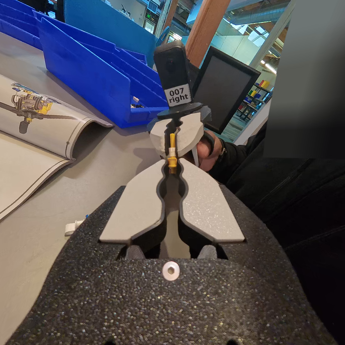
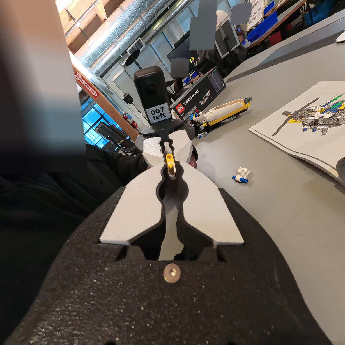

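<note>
My left gripper [image 1: 172, 164] pinches a yellow peg [image 1: 172, 162]; my right gripper [image 2: 170, 170] clamps its white sleeve [image 2: 171, 172]. Light, rigid, slick plastic, I judge; best gripped mid-body.

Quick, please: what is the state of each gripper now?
Left gripper: jaws closed on the small yellow plastic connector piece.
Right gripper: jaws closed on the small white plastic sleeve piece.

The small white piece [image 1: 71, 226] on the table [image 1: 56, 196] is half hidden behind the left gripper's body. The open booklet [image 1: 28, 149] is cut off by the picture's left edge. The contents of the blue bin [image 1: 93, 74] are too small to be told.
</note>
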Tool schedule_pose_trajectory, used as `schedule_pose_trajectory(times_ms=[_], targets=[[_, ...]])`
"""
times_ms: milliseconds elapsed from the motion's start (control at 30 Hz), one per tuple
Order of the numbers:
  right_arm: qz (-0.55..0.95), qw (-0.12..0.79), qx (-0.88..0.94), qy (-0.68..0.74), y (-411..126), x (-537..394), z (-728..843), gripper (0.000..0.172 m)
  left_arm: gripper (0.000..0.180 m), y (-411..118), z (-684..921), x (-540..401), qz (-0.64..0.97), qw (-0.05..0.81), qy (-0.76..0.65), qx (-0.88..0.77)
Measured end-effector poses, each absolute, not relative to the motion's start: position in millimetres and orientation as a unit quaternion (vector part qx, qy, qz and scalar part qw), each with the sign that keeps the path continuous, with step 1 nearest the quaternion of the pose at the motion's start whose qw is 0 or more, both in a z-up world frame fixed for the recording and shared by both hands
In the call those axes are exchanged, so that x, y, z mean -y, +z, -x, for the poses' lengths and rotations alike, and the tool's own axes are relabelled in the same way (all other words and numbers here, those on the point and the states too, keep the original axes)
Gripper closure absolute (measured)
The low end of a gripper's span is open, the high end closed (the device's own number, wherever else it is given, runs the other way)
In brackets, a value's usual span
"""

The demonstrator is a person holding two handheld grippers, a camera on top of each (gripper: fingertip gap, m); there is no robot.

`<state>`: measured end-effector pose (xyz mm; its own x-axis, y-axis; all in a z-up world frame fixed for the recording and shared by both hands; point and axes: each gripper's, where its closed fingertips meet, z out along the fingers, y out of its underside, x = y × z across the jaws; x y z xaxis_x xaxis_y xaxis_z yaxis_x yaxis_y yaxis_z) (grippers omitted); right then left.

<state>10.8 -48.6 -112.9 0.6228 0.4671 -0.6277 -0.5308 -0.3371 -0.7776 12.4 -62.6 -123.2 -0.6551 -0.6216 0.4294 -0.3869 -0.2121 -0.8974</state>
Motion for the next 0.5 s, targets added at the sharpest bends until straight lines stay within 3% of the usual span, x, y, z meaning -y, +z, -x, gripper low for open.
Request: schedule_pose_trajectory(times_ms=[333,500], targets=[[0.686,0.58,-0.026,0.439,-110.2,50.6,-12.8,0.165,0.171,-123.4,-11.5,63.4,0.404,0.081,-0.665,-0.623],[0.641,0.639,-0.126,0.406,-101.8,66.9,-78.9,0.164,0.171,-125.8,-11.1,44.7,0.424,0.099,-0.657,-0.615]])
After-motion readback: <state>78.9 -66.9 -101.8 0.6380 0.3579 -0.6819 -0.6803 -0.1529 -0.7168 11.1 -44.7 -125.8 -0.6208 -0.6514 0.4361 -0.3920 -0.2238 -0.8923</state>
